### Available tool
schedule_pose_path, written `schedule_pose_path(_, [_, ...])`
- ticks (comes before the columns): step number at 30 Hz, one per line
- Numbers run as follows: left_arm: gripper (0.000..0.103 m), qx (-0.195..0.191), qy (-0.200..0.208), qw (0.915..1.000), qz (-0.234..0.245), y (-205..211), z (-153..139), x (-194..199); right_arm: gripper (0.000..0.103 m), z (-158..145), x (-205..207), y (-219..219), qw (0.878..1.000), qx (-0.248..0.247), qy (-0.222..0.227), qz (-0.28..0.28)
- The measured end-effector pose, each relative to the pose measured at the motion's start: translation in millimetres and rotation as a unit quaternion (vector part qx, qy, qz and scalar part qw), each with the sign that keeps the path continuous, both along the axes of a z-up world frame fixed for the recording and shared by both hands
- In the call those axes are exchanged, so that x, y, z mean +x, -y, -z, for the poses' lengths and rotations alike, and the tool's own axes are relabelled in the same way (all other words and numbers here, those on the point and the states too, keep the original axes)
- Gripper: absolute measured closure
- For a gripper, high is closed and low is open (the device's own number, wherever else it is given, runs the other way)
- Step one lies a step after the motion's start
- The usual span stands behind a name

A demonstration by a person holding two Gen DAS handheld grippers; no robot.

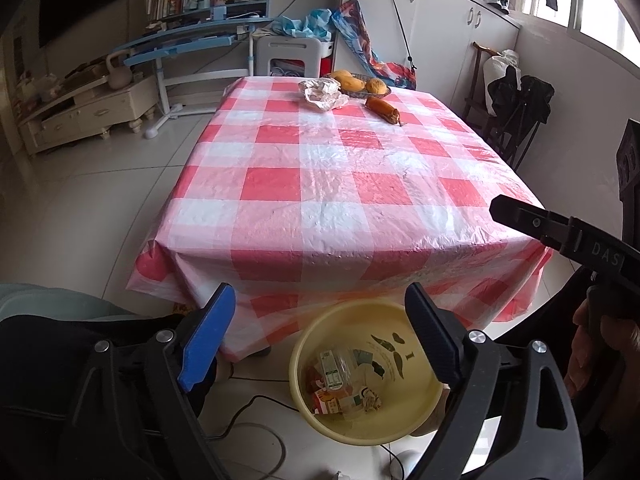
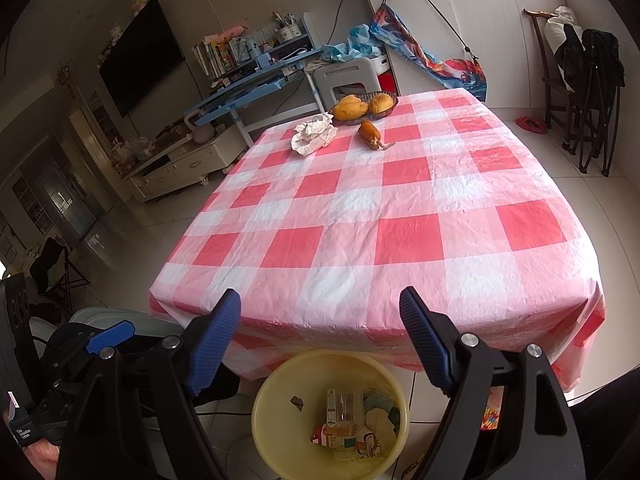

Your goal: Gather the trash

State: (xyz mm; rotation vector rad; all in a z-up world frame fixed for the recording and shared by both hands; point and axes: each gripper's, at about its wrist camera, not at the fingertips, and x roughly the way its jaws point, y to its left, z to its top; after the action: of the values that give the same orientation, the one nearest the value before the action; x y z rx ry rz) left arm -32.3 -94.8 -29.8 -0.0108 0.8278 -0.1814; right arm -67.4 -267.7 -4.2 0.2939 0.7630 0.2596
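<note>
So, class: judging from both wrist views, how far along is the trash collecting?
Done: wrappers and a clear cup lie in the yellow basin. In hand: nothing; left gripper and right gripper are open. Left: the crumpled paper beside the fruit bowl.

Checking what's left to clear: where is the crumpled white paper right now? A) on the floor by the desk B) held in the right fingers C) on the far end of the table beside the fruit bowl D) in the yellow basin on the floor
C: the crumpled white paper lies on the table beside the fruit bowl.

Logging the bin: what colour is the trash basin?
Pale yellow basin, clearest in the right wrist view.
</note>
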Motion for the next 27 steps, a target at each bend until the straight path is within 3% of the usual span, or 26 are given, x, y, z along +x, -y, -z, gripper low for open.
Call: schedule_pose_path(27, [0.018,-0.001,0.001,1.0,-0.003,-2.6,-0.9,1.0,0.025,0.4,-0.2,-0.8,1.0,0.0,0.001,0.0])
